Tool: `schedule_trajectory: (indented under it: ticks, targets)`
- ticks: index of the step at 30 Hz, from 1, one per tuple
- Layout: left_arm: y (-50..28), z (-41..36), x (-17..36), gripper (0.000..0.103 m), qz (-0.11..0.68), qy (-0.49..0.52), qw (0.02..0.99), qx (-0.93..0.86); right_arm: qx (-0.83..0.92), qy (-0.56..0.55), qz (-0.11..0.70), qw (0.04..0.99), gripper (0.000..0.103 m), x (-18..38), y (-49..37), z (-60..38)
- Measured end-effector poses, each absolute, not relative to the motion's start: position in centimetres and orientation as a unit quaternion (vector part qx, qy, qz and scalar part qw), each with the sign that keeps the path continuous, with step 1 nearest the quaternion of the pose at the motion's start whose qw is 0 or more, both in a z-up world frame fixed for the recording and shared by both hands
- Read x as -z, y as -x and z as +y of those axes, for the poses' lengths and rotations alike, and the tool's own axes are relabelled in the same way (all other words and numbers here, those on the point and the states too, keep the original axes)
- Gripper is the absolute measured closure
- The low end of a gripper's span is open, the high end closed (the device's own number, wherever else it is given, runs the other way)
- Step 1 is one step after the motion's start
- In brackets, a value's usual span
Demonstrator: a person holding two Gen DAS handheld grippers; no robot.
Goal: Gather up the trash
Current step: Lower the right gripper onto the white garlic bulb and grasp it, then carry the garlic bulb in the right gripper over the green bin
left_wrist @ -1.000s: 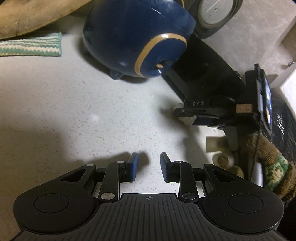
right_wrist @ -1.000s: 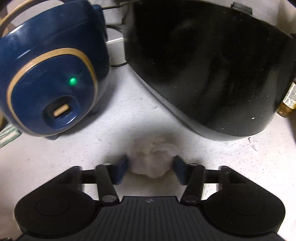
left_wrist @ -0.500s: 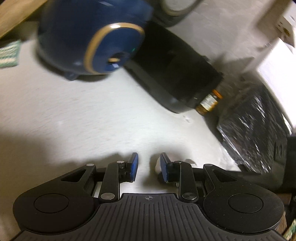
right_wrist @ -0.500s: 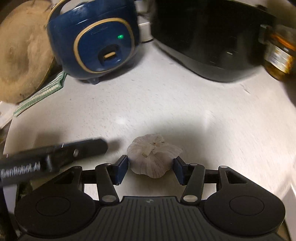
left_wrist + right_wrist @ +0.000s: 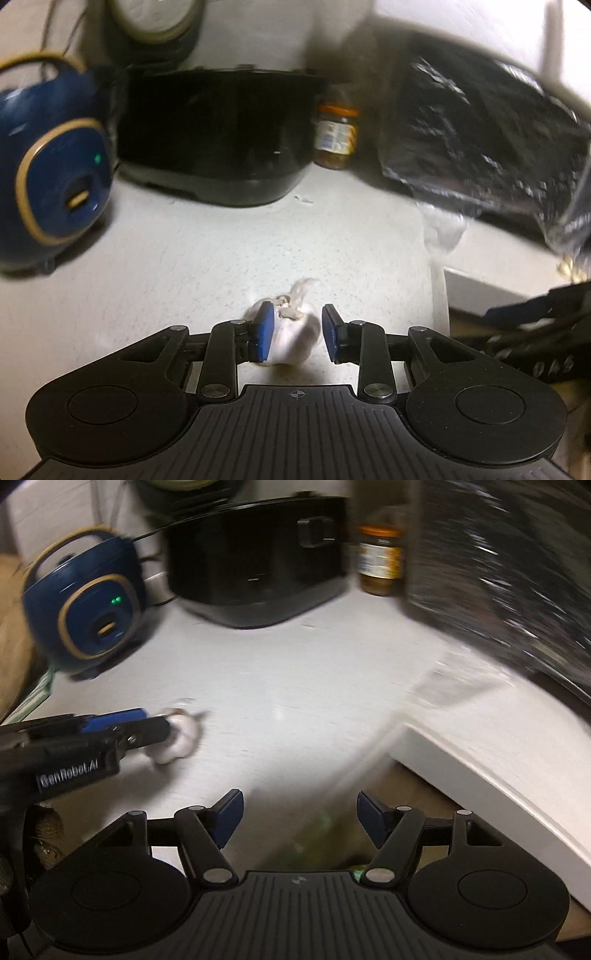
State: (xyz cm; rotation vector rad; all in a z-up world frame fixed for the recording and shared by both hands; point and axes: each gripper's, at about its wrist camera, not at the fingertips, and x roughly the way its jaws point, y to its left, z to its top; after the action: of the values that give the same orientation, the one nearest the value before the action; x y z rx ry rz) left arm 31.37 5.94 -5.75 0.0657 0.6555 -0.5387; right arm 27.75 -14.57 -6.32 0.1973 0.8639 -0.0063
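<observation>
On the white counter [image 5: 184, 266], from left, stand a blue rice cooker [image 5: 55, 177], a black cooker [image 5: 214, 136] and a labelled jar [image 5: 336, 136], its print unreadable. The left gripper [image 5: 295, 332], marked "GenRobot.AI" in the right view, has just widened around the garlic bulb [image 5: 295, 339], one pad apart. The right gripper [image 5: 299, 819], also widening, holds nothing.

A pale speckled counter [image 5: 192, 266] carries a garlic bulb [image 5: 295, 332], blue cooker [image 5: 55, 177], black appliance [image 5: 214, 136] and jar [image 5: 336, 136].

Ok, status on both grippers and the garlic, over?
Left gripper opening, straddling garlic bulb on counter. Right gripper opening, empty, over counter edge. Nothing in the way.
</observation>
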Motion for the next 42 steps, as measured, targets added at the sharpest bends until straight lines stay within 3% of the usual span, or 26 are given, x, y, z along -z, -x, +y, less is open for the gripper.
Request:
schedule_trajectory:
  ticks: [5,15,21,32,34,36,42]
  targets:
    - [-31.4,4.8,5.8,0.066,0.32,-0.048,0.904,0.278,0.008,-0.124,0.411,0.903,0.034,6.4,-26.8,-15.7]
    - [-31.5,7.8,4.2,0.066,0.339,0.017,0.911,0.233,-0.016,-0.014,0.372,0.928,0.029,6.0,-26.6,-11.2]
    - [-31.4,12.9,3.8,0.066,0.34,0.115,0.915,0.186,-0.067,-0.017,0.355,0.932,0.028,5.8,-29.7,-8.1]
    - [-31.1,15.7,5.7,0.066,0.372,0.17,0.896,0.173,-0.084,0.016,0.383,0.92,0.024,7.9,-36.0,-3.8]
    - [-31.3,15.5,5.8,0.066,0.373,0.174,0.894,0.176,-0.088,0.027,0.381,0.92,0.029,8.1,-36.1,-3.5]
    - [-31.5,15.3,5.8,0.066,0.373,0.176,0.894,0.177,-0.093,0.03,0.381,0.919,0.047,7.9,-36.0,-3.4]
    - [-31.5,14.1,5.5,0.066,0.372,0.176,0.892,0.186,-0.106,0.0,0.376,0.921,0.047,6.3,-34.3,-4.6]
